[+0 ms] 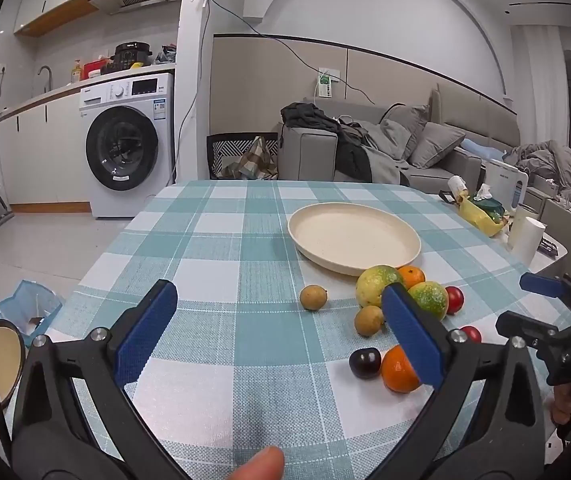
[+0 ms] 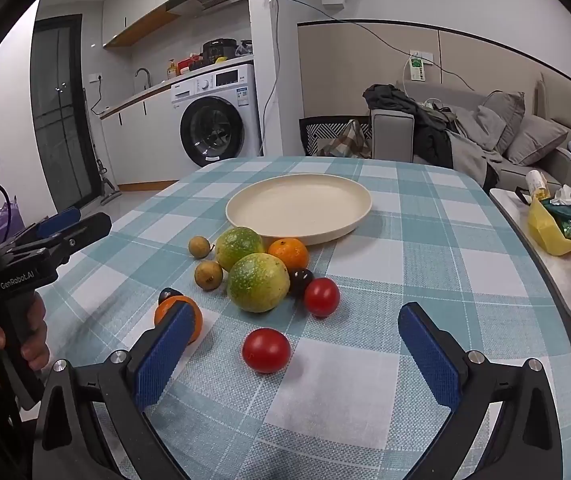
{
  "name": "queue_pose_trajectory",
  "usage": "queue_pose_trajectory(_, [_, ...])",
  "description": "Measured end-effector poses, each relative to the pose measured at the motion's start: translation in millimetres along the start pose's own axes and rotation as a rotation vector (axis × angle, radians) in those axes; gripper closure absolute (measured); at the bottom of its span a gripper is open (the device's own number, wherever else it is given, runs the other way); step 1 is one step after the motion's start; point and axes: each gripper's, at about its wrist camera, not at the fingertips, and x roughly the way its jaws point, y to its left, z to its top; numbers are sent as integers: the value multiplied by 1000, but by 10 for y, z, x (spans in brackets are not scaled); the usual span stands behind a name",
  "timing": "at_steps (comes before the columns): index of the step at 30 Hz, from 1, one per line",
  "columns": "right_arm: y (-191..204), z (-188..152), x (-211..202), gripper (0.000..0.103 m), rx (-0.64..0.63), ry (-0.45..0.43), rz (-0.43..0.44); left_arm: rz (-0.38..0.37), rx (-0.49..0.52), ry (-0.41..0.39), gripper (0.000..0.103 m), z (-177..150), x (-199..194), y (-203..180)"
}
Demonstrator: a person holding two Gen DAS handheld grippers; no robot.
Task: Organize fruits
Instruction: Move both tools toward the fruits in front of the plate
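My right gripper (image 2: 297, 354) hangs spread around the near red tomato (image 2: 266, 350), my left gripper (image 1: 279, 334) gapes over bare checked tablecloth (image 1: 213, 240) left of the fruit cluster, whose near orange (image 1: 398, 370) sits behind its right finger, the cream plate (image 2: 245, 208) beyond.

Both set low over the near edge of the checked table (image 1: 221, 240), facing across it toward the far edge, washing machine (image 1: 125, 144) and sofa (image 1: 437, 148). Left wrist view: nearer the left corner, fruit cluster off to its right. Right wrist view: close behind the fruit. Shared: cream plate (image 1: 353, 256) (image 2: 299, 232), fruit, far room.
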Motion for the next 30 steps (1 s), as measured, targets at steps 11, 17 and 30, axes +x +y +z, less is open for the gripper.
queue_pose_trajectory(11, [14,11,1,0,5,-2,6,-13,-1,7,1,12,-18,9])
queue_pose_trajectory(17, [19,11,-19,0,8,3,2,-21,7,5,1,22,-4,23])
queue_pose_trajectory(30, [21,15,12,0,7,19,4,-26,18,47,1,31,65,-15])
